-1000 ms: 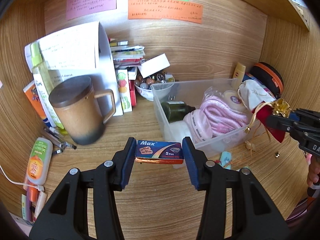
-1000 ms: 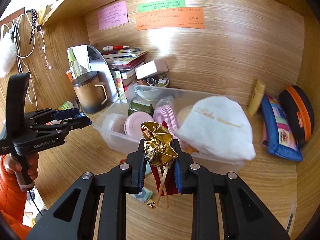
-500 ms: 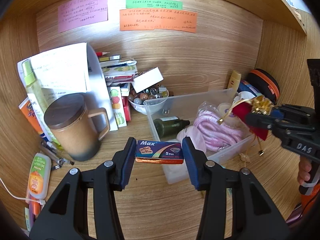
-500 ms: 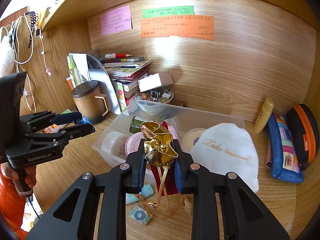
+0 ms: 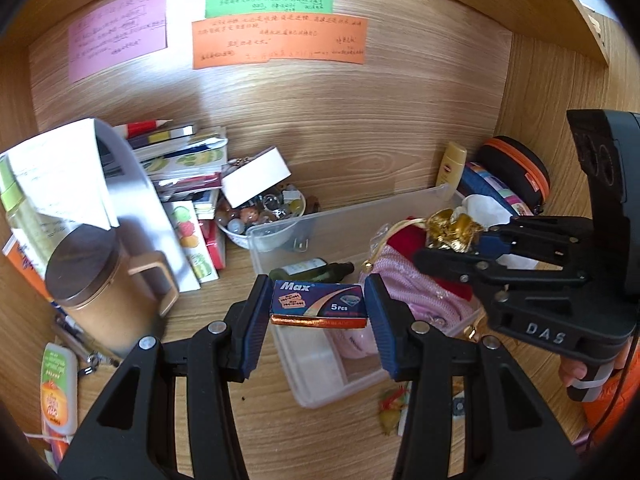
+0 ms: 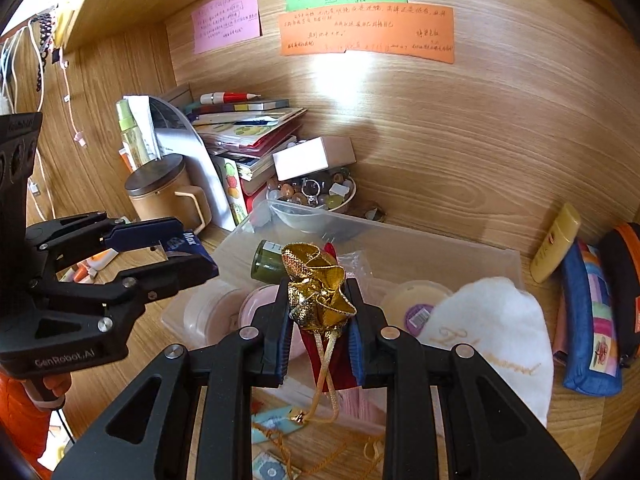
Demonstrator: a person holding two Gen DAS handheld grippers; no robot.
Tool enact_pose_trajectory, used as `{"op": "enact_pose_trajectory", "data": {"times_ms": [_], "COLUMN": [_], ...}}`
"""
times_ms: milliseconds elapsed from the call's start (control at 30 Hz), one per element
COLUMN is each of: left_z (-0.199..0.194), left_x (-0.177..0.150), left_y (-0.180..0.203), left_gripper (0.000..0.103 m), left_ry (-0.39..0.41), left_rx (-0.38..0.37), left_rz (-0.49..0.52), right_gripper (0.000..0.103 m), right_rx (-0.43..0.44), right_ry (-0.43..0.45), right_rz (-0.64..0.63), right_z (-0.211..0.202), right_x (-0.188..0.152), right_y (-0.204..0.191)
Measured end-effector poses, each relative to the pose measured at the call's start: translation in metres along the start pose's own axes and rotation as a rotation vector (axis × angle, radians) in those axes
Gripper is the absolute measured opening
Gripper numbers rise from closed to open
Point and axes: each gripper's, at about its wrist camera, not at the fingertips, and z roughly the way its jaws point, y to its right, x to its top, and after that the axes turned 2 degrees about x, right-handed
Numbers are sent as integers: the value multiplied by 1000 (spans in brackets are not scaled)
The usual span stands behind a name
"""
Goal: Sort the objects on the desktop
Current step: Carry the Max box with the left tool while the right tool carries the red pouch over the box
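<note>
Our left gripper (image 5: 318, 308) clamps the stiff, light blue cardboard blade box (image 5: 319, 303) by its ends, mid-frame; our right gripper (image 6: 318, 320) pinches the soft, floppy gold-and-red drawstring pouch (image 6: 316, 288) at its neck, above the clear plastic bin (image 6: 460, 244).

Bright daylight w/ a glare patch on the back panel (image 6: 344, 76). Strong fisheye bend + dark corner vignette. Sticky notes (image 5: 118, 46) slightly blurred; foreground sharp.
</note>
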Motion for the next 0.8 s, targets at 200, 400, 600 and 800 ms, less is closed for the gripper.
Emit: {"op": "enact_pose_trajectory", "data": {"times_ms": [200,400,600,800], "left_z": [20,38,51,58], "left_x": [5,7,7,6], "left_y": [-1,-1,0,-2], "left_gripper": [47,47,47,47], "left_ry": [-23,-50,-72,-88], "left_rx": [-19,-30,-27,-29], "left_rz": [-9,-13,-9,-20], "right_gripper": [21,22,22,23], "right_rx": [-1,1,4,6], "right_ry": [-23,-42,-44,-50], "right_rz": [5,4,-9,-22], "right_z": [12,22,26,30], "right_x": [1,0,1,2], "right_y": [6,9,7,4]}}
